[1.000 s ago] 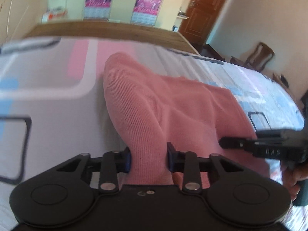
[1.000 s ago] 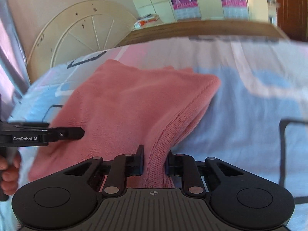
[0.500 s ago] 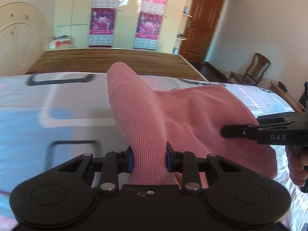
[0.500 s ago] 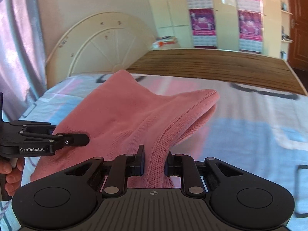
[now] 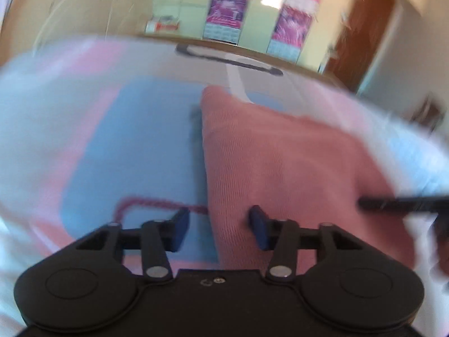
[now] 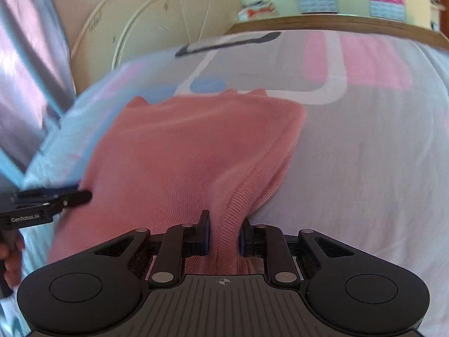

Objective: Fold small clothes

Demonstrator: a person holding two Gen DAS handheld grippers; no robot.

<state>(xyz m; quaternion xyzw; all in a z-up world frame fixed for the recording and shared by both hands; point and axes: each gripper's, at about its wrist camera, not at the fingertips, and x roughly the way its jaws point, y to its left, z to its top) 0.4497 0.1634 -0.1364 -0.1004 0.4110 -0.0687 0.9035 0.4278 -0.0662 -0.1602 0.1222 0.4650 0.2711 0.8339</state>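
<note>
**Fold laid down, one side let go**

The pink garment (image 5: 280, 168) lay on the bed (image 5: 112, 140), doubled over on itself, its far edge rounded and its layers stacked ahead of both tools. The left hand-held gripper (image 5: 219, 224) stood spread wide, with cloth lying between its fingers but not pinched; only the right-hand pad touched the fabric. The right hand-held gripper (image 6: 223, 233) was pressed together on a ribbed edge (image 6: 227, 219) of the garment, which rose slightly into its grip.

Judging by the lie of the cloth, one fold was down and flat on the left side, while the right side remained to be released. Whether a further fold was needed could not be told, since the near edge was hidden beneath the tools.

A thin pink cord (image 5: 146, 202) trailed on the bed just ahead and left of the left hand-held gripper, loose outside the fold; it looked likely to need tucking in. Beyond the bed stood a wooden footboard (image 6: 336, 22) and a wardrobe with posters (image 5: 227, 8), well clear. Nothing blocked either tool.
</note>
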